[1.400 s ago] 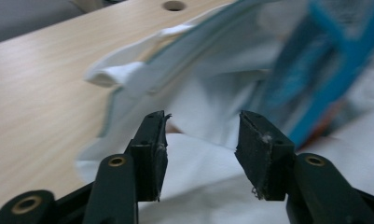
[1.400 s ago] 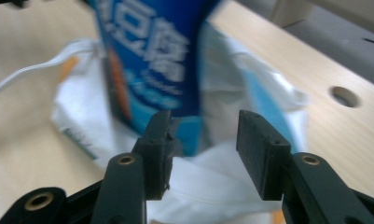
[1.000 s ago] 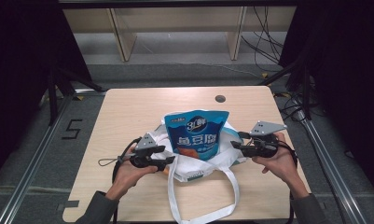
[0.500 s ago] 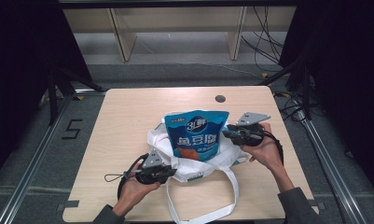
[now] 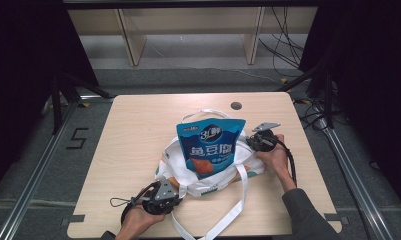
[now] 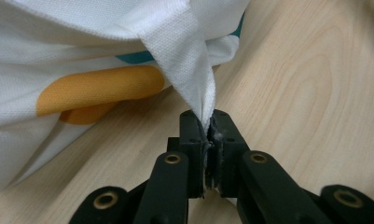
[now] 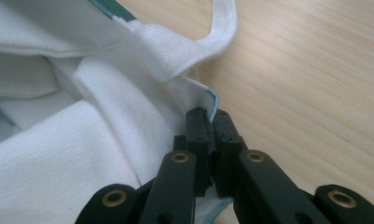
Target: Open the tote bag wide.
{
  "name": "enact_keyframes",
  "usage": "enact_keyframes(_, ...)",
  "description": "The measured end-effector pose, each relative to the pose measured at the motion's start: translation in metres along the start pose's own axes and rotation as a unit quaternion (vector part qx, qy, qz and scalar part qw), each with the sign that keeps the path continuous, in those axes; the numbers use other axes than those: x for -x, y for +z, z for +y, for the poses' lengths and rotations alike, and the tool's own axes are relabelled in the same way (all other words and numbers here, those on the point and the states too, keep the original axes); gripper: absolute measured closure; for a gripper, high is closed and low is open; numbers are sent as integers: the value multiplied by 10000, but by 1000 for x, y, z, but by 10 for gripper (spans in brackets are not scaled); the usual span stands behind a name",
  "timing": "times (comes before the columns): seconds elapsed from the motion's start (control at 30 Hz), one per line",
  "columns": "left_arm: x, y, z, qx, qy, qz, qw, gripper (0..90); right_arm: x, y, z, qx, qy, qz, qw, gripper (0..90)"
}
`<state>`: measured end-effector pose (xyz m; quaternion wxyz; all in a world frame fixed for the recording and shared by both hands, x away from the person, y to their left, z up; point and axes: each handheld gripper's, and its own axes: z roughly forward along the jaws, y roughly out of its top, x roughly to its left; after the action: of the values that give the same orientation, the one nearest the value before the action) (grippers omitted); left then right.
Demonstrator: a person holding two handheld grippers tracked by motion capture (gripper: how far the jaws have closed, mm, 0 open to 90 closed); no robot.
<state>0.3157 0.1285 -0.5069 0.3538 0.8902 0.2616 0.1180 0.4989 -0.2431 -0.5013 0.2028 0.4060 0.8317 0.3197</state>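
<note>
White cloth bag (image 5: 208, 175) lies mid-bench (image 5: 138, 130), a blue pouch (image 5: 210, 147) standing in it. The left gripper (image 5: 174, 192), at the bag's seven o'clock, has just closed and pinches its edge; the right gripper (image 5: 252, 142), at two o'clock, has just clamped the rim.

light wooden table (image 5: 133, 135), shelving (image 5: 188, 30) behind

Grey floor (image 5: 198, 75) beyond wooden table (image 5: 138, 130); pale shelving (image 5: 188, 30) behind.

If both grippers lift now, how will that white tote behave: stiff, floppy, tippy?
Likely floppy: the white tote is thin woven cloth, bunched where the left gripper and right gripper pinch it. Its rim would probably sag between them. The tall blue snack pouch stands high and may tip.
</note>
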Motion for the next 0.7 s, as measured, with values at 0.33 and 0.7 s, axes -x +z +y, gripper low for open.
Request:
enact_keyframes(0.33, -23, -71, 31, 1103, -518, 192, 9924, 515, -5, -50, 15, 856, 39, 6, 9963, 663)
enact_keyframes(0.7, -101, -27, 82, 1077, -496, 1254, 9850, 869, -65, -89, 3, 700, -636, 1068, 9898, 815)
